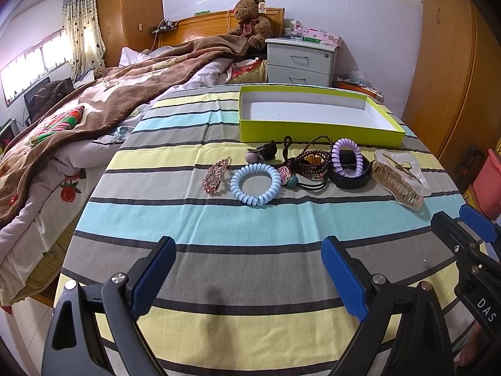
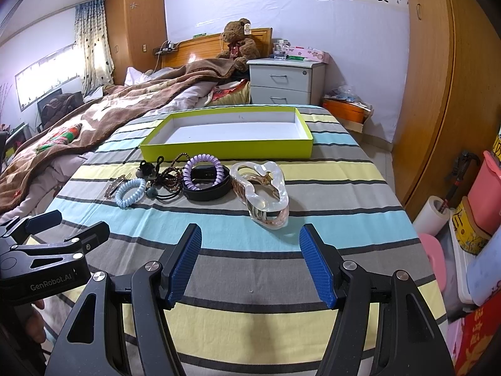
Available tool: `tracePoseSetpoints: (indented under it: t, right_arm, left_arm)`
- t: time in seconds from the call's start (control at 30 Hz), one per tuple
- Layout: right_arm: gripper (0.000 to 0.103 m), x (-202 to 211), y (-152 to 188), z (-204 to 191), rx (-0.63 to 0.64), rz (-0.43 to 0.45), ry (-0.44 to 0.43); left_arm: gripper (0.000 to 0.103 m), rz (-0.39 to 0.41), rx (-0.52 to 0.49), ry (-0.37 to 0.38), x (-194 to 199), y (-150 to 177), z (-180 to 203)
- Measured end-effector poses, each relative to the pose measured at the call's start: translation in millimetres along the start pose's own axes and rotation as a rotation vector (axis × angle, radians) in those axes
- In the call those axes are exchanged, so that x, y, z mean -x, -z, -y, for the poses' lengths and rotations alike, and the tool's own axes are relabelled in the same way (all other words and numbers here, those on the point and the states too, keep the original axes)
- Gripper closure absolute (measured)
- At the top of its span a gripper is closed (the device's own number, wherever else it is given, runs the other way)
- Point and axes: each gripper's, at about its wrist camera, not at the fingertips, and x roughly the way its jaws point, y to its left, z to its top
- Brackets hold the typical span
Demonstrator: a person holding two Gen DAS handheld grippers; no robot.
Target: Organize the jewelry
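Observation:
A lime-green box (image 1: 316,127) (image 2: 225,150) with a white inside lies open and empty on the striped cloth. In front of it sits a row of accessories: a pink beaded clip (image 1: 215,175), a light blue coil tie (image 1: 256,185) (image 2: 130,192), dark bead strands (image 1: 313,159), a purple coil tie (image 1: 347,156) (image 2: 202,170) on a black band (image 1: 350,180) (image 2: 208,188), and a clear claw clip (image 1: 399,177) (image 2: 263,191). My left gripper (image 1: 249,249) hangs open before the blue tie. My right gripper (image 2: 250,235) is open just short of the claw clip. Both hold nothing.
The striped cloth (image 1: 250,225) covers a table beside a bed with a brown blanket (image 1: 125,87). A white nightstand (image 1: 300,61) and a teddy bear (image 1: 252,18) stand behind. Wooden wardrobes (image 2: 438,94) and boxes (image 2: 482,194) line the right side.

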Motion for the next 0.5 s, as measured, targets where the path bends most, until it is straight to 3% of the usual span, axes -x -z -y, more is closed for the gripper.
tracePoseSetpoints:
  t: [0.5]
  right_arm:
    - [0.038, -1.2, -3.5, -2.5, 0.014, 0.003, -0.004]
  left_arm:
    - [0.008, -0.017, 0.008, 0.006, -5.3, -5.3, -0.5]
